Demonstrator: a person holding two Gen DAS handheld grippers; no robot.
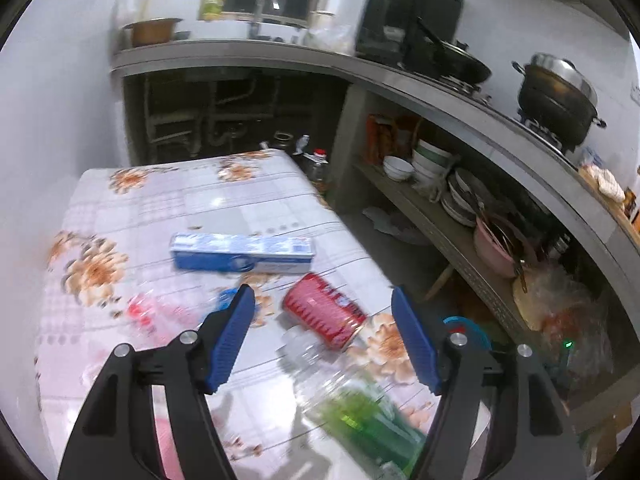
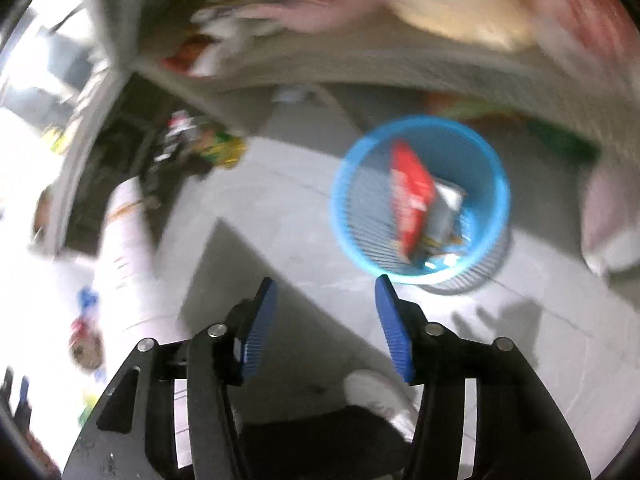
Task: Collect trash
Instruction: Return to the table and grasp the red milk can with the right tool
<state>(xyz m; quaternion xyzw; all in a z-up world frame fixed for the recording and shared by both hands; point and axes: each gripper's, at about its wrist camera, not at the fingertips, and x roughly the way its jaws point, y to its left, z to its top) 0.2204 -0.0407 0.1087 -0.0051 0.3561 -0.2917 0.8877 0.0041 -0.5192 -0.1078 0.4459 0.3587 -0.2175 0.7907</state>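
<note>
In the left wrist view my left gripper (image 1: 323,294) hangs open above the flowered table (image 1: 168,196). A red can (image 1: 325,311) lies just beyond its fingertips, between them. A blue-and-white toothpaste box (image 1: 242,253) lies farther back. A clear bottle with a green label (image 1: 360,400) lies near, under the right finger, and a clear bottle with a red label (image 1: 160,314) lies at the left. In the right wrist view my right gripper (image 2: 324,280) is open and holds nothing, above the grey floor. The blue mesh bin (image 2: 496,200) stands beyond it, with a red packet (image 2: 410,196) and other scraps inside.
A concrete counter (image 1: 280,50) with pots and a stove runs behind and to the right of the table. Shelves below it hold bowls (image 1: 432,160) and plates. A person's white shoe (image 2: 376,396) shows under my right gripper. The table's edge (image 2: 128,248) lies to the left.
</note>
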